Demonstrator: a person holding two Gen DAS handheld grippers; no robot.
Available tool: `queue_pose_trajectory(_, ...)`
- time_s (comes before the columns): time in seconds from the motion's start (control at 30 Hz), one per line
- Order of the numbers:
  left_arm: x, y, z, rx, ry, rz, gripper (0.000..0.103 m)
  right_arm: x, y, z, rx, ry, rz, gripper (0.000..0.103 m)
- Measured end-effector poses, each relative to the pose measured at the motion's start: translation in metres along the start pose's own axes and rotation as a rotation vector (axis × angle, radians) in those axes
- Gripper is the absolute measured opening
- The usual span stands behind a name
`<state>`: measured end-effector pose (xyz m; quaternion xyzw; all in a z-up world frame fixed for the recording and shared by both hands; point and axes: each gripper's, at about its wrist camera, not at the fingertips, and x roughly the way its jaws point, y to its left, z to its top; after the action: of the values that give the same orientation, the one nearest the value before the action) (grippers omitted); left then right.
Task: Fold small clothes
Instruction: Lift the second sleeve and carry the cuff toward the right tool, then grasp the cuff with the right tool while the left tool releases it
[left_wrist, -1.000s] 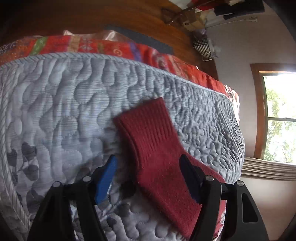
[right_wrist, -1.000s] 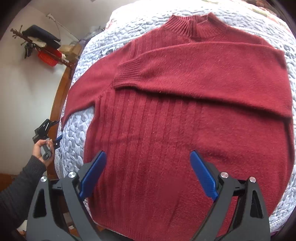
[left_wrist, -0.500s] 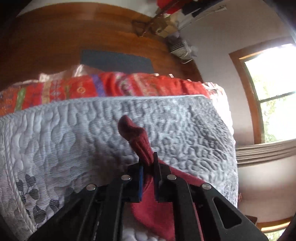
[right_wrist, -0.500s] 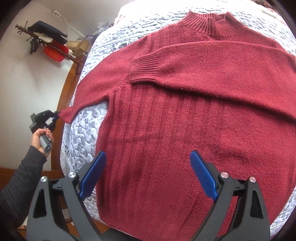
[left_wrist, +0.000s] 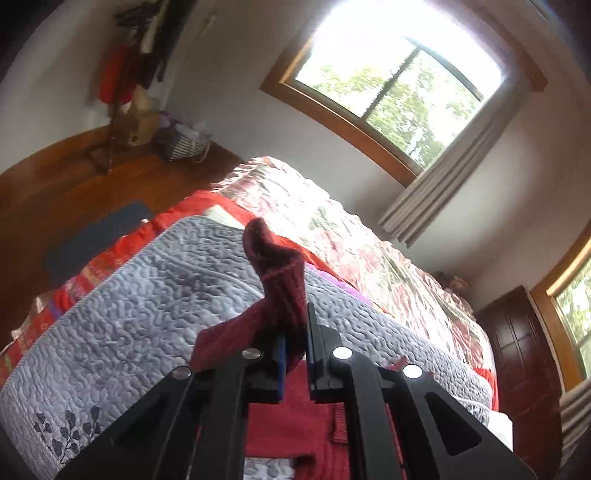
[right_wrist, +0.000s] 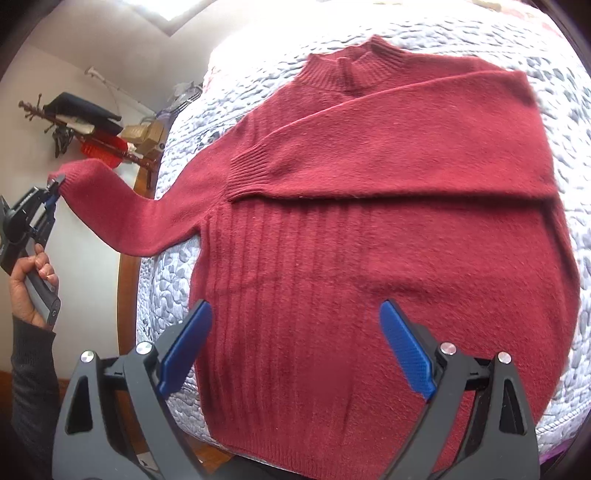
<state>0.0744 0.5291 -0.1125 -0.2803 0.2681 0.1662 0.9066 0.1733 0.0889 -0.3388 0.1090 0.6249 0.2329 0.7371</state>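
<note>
Left wrist view: two blue-padded fingers (left_wrist: 280, 356) of left gripper (left_wrist: 295, 354) pinched together on cuff (left_wrist: 275, 266) of one dark red sweater (left_wrist: 291, 417). Cuff end standing up past the tips, curled, lifted clear of grey quilted bedspread (left_wrist: 122, 317). Rest of sweater seen low between the black frames, lying on the bed. One window (left_wrist: 391, 85) ahead, part of a second at right edge. Versus 1.0 s ago: fingers then wide apart with sleeve flat on the quilt; camera now pitched up toward the window.

Right wrist view: two fingers (right_wrist: 186, 345) of right gripper (right_wrist: 295, 347) spread wide, holding nothing, hovering over the hem area. One sweater (right_wrist: 369, 258) flat on bedspread (right_wrist: 173, 284), long axis running collar to hem, collar at far end, hem nearest camera. One sleeve (right_wrist: 388, 140) folded across the chest, cuff pointing left. Other sleeve (right_wrist: 122, 210) stretched out left past the bed edge, raised, its end in left gripper (right_wrist: 53, 186), held by one hand (right_wrist: 31, 284) in dark cuffed clothing. Versus 1.0 s ago: that sleeve then lay draped along the bed edge, gripper not yet on it.
</note>
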Motion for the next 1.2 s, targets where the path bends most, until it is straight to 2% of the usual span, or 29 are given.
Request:
queue_pose_trajectory(0.2, 0.053, -0.088, -0.046, 0.154, 0.101, -0.065, 0.008, -0.018, -0.039, 0.0, 0.073, -0.024, -0.009, 0.091)
queue_pose_trajectory(0.4, 0.119, -0.146, -0.109, 0.26, 0.235, -0.095, 0.008, -0.03, -0.08, 0.004, 0.142, -0.054, -0.02, 0.091)
queue_pose_trajectory(0.6, 0.176, -0.17, -0.174, 0.32, 0.365, -0.109, 0.008, -0.025, -0.103, 0.021, 0.159, -0.049, -0.022, 0.091)
queue_pose_trajectory(0.8, 0.199, -0.172, -0.219, 0.349, 0.441, -0.112, 0.01, 0.0, -0.098, 0.068, 0.108, -0.02, 0.081, 0.091)
queue_pose_trajectory(0.87, 0.2, -0.167, -0.228, 0.328, 0.474, -0.126, 0.021, 0.012, -0.094, 0.089, 0.127, -0.02, 0.159, 0.091)
queue_pose_trajectory(0.93, 0.198, -0.162, -0.232, 0.318, 0.507, -0.125, 0.062, 0.027, -0.09, 0.11, 0.167, 0.002, 0.245, 0.091)
queue_pose_trajectory(1.07, 0.187, -0.156, -0.227, 0.286, 0.551, -0.097, 0.076, 0.064, -0.082, 0.146, 0.218, 0.059, 0.376, 0.091)
queue_pose_trajectory(1.1, 0.184, -0.153, -0.225, 0.275, 0.569, -0.071, 0.085, 0.073, -0.081, 0.152, 0.225, 0.071, 0.391, 0.091)
queue_pose_trajectory(1.2, 0.179, -0.143, -0.219, 0.278, 0.615, -0.002, 0.088, 0.1, -0.077, 0.164, 0.232, 0.107, 0.389, 0.091)
